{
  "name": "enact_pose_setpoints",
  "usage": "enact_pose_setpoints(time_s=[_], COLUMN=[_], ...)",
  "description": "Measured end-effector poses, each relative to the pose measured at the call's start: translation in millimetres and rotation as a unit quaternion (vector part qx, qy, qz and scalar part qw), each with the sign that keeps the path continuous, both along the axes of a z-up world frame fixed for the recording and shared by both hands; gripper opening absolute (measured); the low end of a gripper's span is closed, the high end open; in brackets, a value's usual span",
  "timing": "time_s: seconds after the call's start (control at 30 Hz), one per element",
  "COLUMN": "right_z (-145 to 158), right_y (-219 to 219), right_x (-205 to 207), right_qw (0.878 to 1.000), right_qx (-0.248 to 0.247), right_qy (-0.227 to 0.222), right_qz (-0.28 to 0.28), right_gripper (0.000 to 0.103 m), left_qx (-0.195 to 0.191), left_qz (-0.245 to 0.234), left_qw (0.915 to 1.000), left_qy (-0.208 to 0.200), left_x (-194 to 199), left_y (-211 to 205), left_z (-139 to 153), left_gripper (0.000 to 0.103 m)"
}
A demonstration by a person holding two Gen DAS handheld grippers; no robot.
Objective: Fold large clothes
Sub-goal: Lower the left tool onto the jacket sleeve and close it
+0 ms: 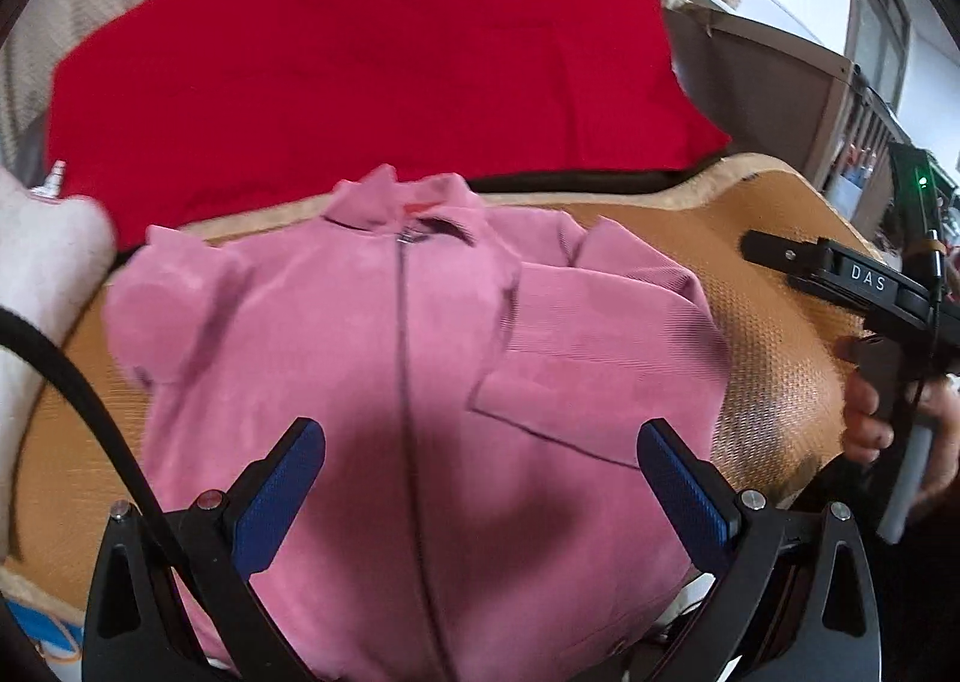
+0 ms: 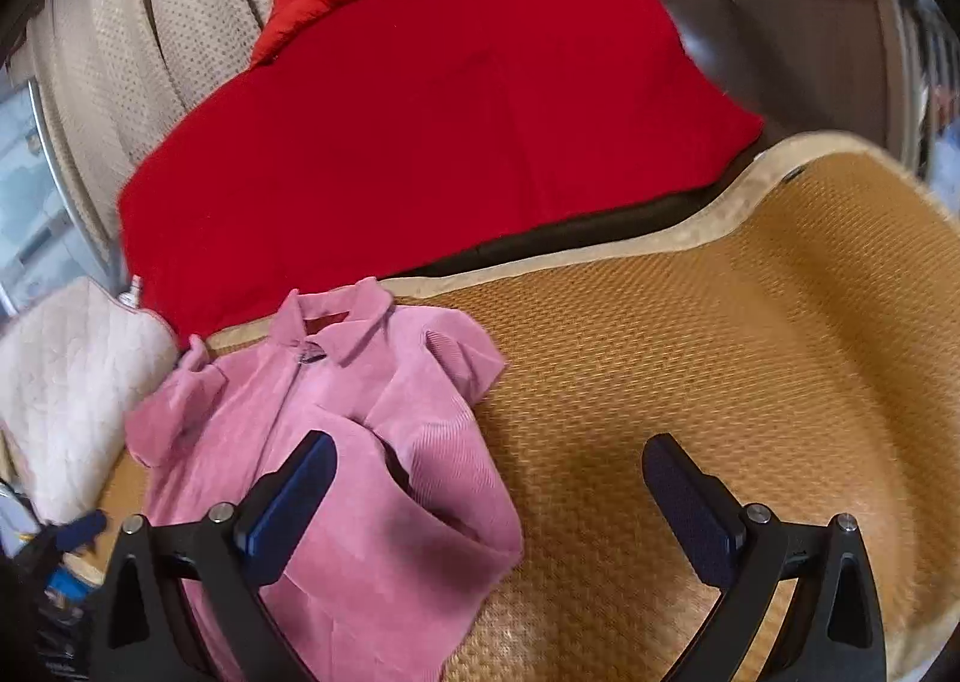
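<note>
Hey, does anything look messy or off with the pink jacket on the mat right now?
Slightly. The pink jacket lies zipped and face up on the woven mat, but the sleeve nearer the right gripper is folded across the front unevenly, with a loose gaping edge. No damage or spills show.

Soft, even daylight, perhaps from the window [image 2: 24, 184] on my left. My left claw [image 1: 480, 478] throws a dim shadow on the pink jacket [image 1: 384, 358]. Slight motion blur; fisheye bends everything, corners black.
</note>
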State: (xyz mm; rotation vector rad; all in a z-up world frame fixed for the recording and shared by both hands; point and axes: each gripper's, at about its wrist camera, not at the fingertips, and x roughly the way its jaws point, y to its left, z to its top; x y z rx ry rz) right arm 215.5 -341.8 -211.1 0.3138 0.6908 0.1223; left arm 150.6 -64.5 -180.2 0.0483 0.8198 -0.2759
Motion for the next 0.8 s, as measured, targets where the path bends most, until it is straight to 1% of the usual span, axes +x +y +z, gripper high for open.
enact_pose_setpoints(time_s=[0.07, 0.1, 0.17, 0.23, 0.3, 0.43, 0.5, 0.57, 0.6, 0.63, 0.67, 0.7, 0.73, 0.77, 0.8], right_z=[-10, -17, -22, -25, -24, -26, -26, -25, -24, -23, -24, -25, -26, -28, -30], right_y=[-5, -9, -9, -14, -16, -21, -23, -25, -26, -27, -27, -27, -28, -29, -30], right_x=[4, 7, 11, 12, 11, 9, 9, 8, 8, 7, 8, 9, 10, 11, 12], right_qw=[1.0, 0.999, 0.997, 0.995, 0.994, 0.994, 0.993, 0.993, 0.993, 0.993, 0.992, 0.992, 0.992, 0.991, 0.99], right_qx=[0.029, 0.05, 0.071, 0.095, 0.102, 0.106, 0.114, 0.117, 0.118, 0.12, 0.122, 0.125, 0.128, 0.134, 0.14], right_qy=[0.004, 0.014, 0.029, 0.031, 0.026, 0.022, 0.021, 0.017, 0.016, 0.016, 0.016, 0.017, 0.02, 0.024, 0.028], right_qz=[0.006, 0.008, 0.011, 0.014, 0.013, 0.001, -0.002, -0.006, -0.006, -0.005, -0.004, -0.005, -0.006, -0.004, -0.002], right_gripper=[0.103, 0.103, 0.103, 0.103, 0.103, 0.103, 0.103, 0.102, 0.1, 0.097, 0.093, 0.09, 0.081, 0.075, 0.073], left_qx=[-0.011, -0.015, -0.023, -0.027, -0.031, -0.042, -0.055, -0.058, -0.056, -0.051, -0.043, -0.04, -0.042, -0.047, -0.054], left_qz=[-0.006, -0.007, -0.008, -0.01, -0.012, -0.019, -0.025, -0.04, -0.048, -0.056, -0.063, -0.068, -0.074, -0.077, -0.079], left_qw=[0.9999, 0.9998, 0.9997, 0.9995, 0.9992, 0.9974, 0.9964, 0.9959, 0.9956, 0.9953, 0.9952, 0.9948, 0.994, 0.9934, 0.9928], left_qy=[0.007, 0.009, 0.007, 0.01, 0.02, 0.056, 0.059, 0.057, 0.058, 0.06, 0.062, 0.064, 0.068, 0.072, 0.072], left_x=[9, 13, 22, 31, 40, 56, 58, 57, 58, 59, 60, 60, 62, 63, 63], left_y=[-6, -8, -12, -15, -18, -24, -27, -31, -33, -35, -39, -40, -41, -41, -40], left_z=[-8, -11, -18, -24, -33, -51, -54, -56, -57, -58, -60, -62, -64, -64, -64], left_gripper=[0.103, 0.103, 0.103, 0.103, 0.103, 0.103, 0.101, 0.092, 0.082, 0.072, 0.067, 0.056, 0.047, 0.045, 0.044])
